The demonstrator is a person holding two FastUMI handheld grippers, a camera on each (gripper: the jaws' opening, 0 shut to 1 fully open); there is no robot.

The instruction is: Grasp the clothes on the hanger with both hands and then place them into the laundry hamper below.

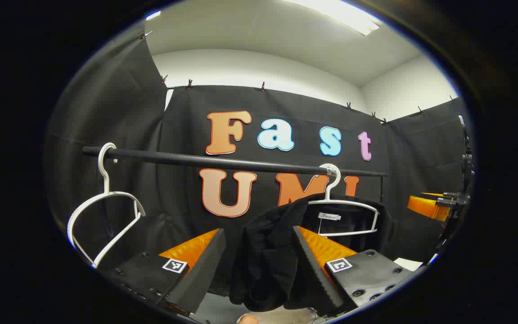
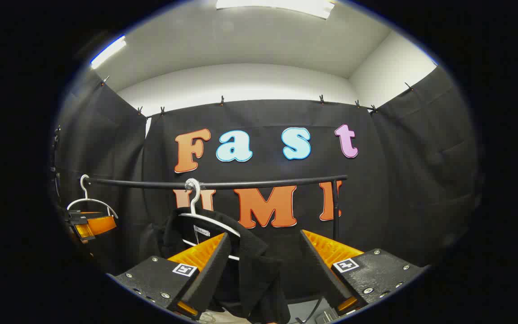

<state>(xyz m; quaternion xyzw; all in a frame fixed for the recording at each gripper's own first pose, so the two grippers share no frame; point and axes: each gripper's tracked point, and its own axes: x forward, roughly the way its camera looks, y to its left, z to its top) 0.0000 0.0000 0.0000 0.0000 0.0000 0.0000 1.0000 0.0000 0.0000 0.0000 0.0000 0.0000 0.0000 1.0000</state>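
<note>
The black garment is soft, matt knitted cloth with a fuzzy nap. The white hanger looks like smooth, slightly glossy plastic or coated wire. The rail is a smooth dark tube with a dull sheen. The left tongs carry ribbed, matt pads.

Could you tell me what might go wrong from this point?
The black knitted garment lies between the left tongs, whose jaws stand open, so it may slip. It still drapes over the white plastic hanger on the black metal rail; pulling may drag that hanger off. The right tongs are open too.
</note>
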